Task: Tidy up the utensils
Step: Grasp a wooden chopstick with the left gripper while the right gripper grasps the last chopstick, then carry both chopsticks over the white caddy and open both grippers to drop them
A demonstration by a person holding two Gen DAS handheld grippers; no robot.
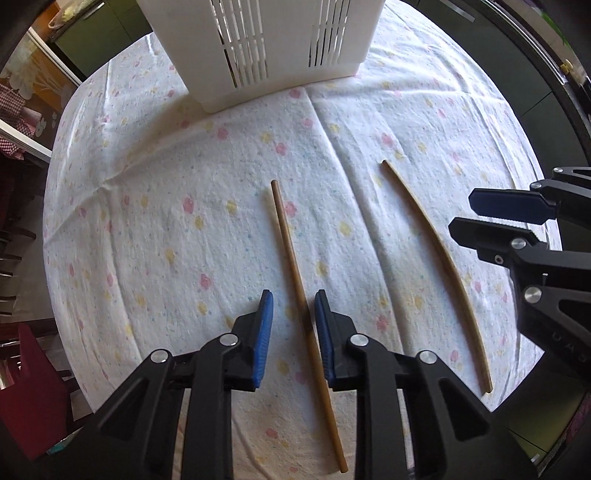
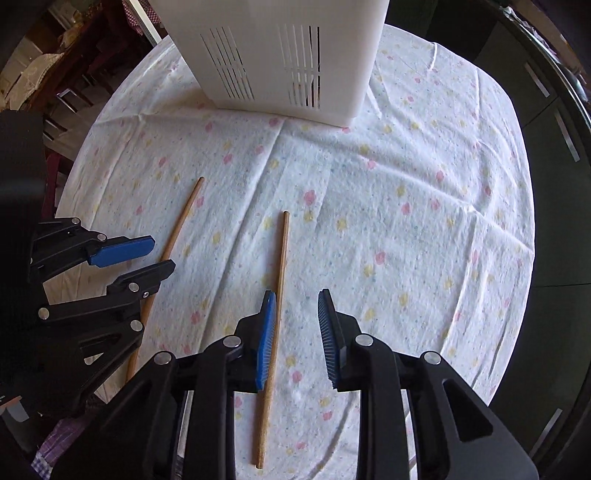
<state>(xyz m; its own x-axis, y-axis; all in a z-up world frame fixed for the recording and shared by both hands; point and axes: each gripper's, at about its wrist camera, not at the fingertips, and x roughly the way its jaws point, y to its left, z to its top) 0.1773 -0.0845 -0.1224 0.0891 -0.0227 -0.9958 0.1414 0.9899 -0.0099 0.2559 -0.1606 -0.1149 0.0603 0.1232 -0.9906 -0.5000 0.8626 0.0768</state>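
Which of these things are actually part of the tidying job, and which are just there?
Job: left chopstick, right chopstick, white basket, left gripper, right gripper.
Just there: floral tablecloth, green cabinets.

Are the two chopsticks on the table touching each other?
Apart. The left wrist view shows floral cloth plainly between the left chopstick and the right chopstick along their whole length.

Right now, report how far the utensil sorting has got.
Done: nothing visible; both chopsticks lie on the tablecloth, outside the white basket. In hand: nothing; the left gripper is open around the left chopstick; the right gripper is open beside the right chopstick. Left: grasp and basket both.
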